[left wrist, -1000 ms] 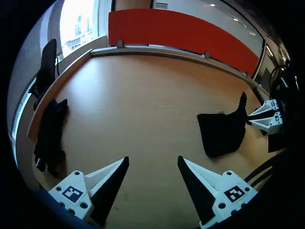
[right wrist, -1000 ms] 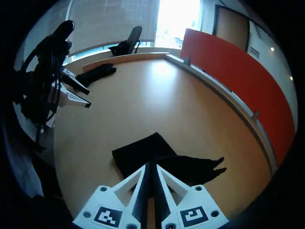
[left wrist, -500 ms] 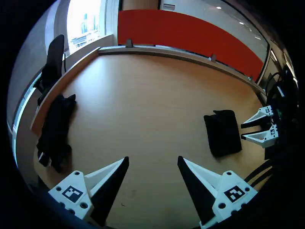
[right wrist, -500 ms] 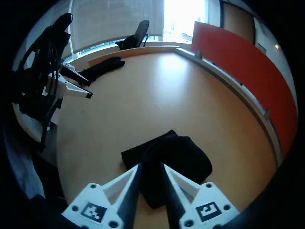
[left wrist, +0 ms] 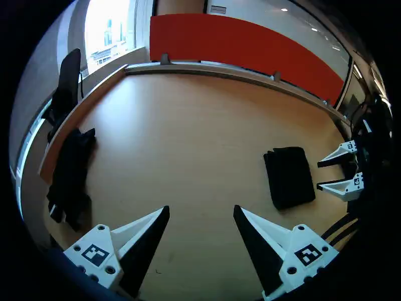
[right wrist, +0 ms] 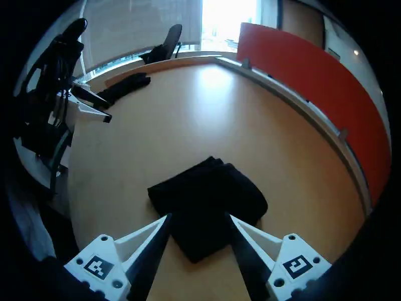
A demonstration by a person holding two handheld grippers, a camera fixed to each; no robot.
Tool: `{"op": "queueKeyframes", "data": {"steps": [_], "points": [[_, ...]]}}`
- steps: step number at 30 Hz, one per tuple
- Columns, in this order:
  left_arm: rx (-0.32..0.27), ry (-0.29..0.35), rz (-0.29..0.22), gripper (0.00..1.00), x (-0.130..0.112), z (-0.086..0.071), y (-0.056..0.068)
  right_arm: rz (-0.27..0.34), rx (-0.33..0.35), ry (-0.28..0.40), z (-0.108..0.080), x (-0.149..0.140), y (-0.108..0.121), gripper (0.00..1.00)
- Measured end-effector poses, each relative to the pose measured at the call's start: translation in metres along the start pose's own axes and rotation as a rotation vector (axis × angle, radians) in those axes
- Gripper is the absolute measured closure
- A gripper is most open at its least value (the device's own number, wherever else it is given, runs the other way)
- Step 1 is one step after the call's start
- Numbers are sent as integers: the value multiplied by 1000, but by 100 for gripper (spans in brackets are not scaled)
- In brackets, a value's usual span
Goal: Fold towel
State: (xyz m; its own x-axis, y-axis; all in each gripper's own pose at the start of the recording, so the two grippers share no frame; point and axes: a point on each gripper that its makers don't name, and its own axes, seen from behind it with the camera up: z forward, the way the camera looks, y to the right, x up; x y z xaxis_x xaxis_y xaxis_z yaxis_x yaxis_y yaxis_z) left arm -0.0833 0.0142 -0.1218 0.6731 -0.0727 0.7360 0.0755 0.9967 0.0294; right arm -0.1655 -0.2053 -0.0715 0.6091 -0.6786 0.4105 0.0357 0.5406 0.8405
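The black towel [right wrist: 206, 203] lies folded into a compact rectangle on the wooden table [right wrist: 200, 125], flat and free of both grippers. My right gripper [right wrist: 199, 224] stands open just above its near edge, fingers spread to either side. In the left gripper view the same towel [left wrist: 289, 176] rests at the right, with the right gripper [left wrist: 319, 174] open beside it. My left gripper [left wrist: 200, 213] is open over bare wood, well away from the towel. It appears far off in the right gripper view [right wrist: 103, 112].
A second dark cloth pile [left wrist: 70, 173] lies along the table's left edge, seen too in the right gripper view [right wrist: 120, 85]. A red partition [left wrist: 240, 45] runs along the far side. An office chair [left wrist: 62, 95] stands by the window. Dark cables [right wrist: 47, 90] hang near the left gripper.
My right gripper was shut on a raised towel corner, then laid it down, opened and drew back slightly. The towel now lies flat and folded. The left gripper stayed open and nearly still.
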Motion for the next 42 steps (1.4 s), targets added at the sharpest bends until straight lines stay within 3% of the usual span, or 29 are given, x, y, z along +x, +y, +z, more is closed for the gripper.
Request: {"op": "queueKeyframes", "data": {"steps": [12, 24, 38, 42], "points": [[-2, -4, 8, 6, 0, 2, 3, 42, -18, -64, 2, -45, 2, 22], [-4, -5, 8, 6, -1, 3, 6, 71, -22, -99, 7, -69, 1, 26], [-6, -6, 6, 5, -2, 4, 8, 69, -15, -141, 15, -92, -6, 48], [-6, -2, 7, 6, 0, 4, 9, 88, -16, -137, 15, -92, -6, 59]]}}
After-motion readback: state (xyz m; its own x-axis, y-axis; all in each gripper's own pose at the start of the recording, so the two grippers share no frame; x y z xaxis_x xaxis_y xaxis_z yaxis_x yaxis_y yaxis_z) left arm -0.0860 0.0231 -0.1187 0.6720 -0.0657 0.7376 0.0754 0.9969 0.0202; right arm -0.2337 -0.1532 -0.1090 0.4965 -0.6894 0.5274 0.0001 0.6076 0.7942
